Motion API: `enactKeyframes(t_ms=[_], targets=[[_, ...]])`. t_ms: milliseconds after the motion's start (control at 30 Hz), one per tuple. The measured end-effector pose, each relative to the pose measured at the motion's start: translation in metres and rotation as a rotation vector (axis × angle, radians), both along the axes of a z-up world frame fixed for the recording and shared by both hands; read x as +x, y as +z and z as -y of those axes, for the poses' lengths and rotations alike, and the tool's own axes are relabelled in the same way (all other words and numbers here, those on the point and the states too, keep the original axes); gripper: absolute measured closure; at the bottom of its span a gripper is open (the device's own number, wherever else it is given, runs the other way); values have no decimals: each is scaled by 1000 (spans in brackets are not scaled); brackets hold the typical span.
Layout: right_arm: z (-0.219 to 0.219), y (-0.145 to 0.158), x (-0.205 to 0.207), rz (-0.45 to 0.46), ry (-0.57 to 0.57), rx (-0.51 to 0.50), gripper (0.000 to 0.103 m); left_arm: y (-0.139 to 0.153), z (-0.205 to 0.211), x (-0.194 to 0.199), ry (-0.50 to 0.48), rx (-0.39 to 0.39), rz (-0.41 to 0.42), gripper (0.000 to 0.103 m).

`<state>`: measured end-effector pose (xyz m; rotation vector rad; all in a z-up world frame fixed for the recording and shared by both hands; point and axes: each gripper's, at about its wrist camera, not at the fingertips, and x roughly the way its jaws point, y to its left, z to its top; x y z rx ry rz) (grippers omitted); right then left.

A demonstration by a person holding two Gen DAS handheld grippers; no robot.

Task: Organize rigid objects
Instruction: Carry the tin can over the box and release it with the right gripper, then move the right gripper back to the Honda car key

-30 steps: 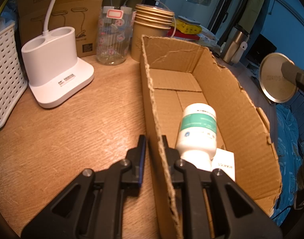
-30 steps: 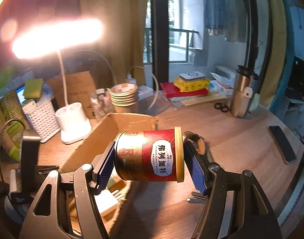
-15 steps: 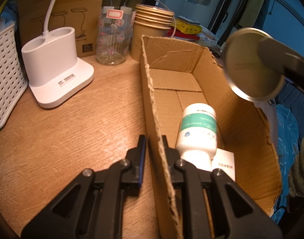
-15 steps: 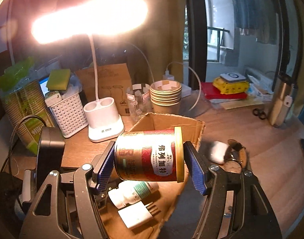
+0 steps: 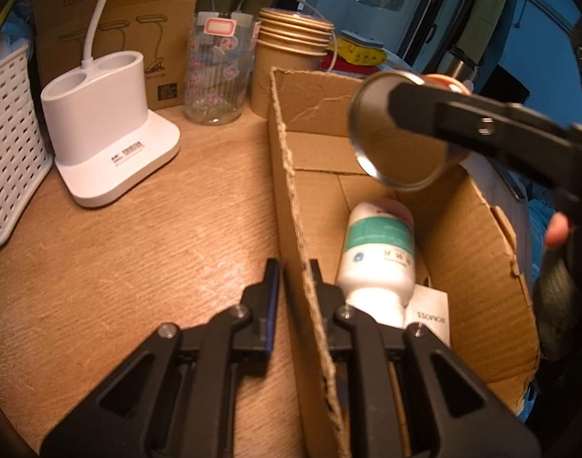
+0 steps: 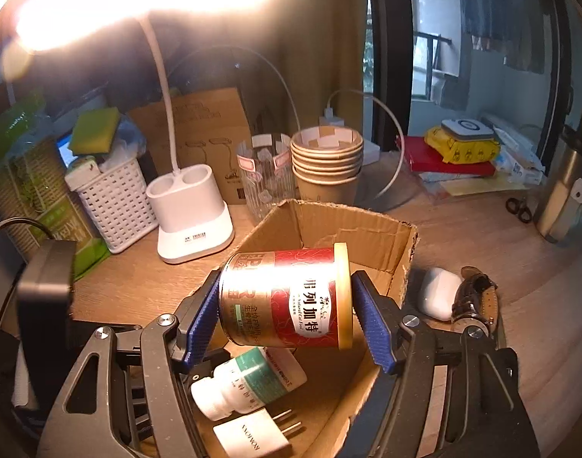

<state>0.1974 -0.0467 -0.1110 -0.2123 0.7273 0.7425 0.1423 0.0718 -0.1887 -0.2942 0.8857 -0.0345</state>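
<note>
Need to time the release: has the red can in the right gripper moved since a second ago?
Yes. In the left wrist view the red can, held by the right gripper, has come in from the right edge to hang above the cardboard box.

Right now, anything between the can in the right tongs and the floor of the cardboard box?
Partly. The red can hangs over the cardboard box. The white bottle and white plug adapter lie on the near floor beneath it. The far end of the floor looks bare, so that looks like the freer spot.
</note>
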Motion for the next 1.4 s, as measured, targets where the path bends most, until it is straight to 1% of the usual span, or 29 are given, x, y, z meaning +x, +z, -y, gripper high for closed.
enactKeyframes(t_ms=[300, 700, 867, 900, 933, 1033, 1200, 1400], targets=[[-4, -10, 18, -65, -21, -39, 33, 0, 0, 0, 0, 1, 0, 88], [-4, -17, 26, -101, -22, -64, 33, 0, -3, 1, 0, 1, 0, 88], [-4, -16, 25, -96, -17, -65, 31, -1, -12, 3, 1, 2, 0, 88], [-5, -15, 25, -93, -16, -65, 28, 0, -2, 1, 0, 1, 0, 88], [-5, -15, 24, -89, -15, -65, 25, 0, -2, 1, 0, 1, 0, 88], [-5, -11, 23, -78, -11, -61, 23, 0, -4, 1, 0, 1, -1, 88], [2, -4, 22, -60, -27, -46, 23, 0, -6, 1, 0, 1, 0, 88], [20, 6, 20, -32, -63, -20, 23, 0, -4, 1, 0, 2, 0, 88]])
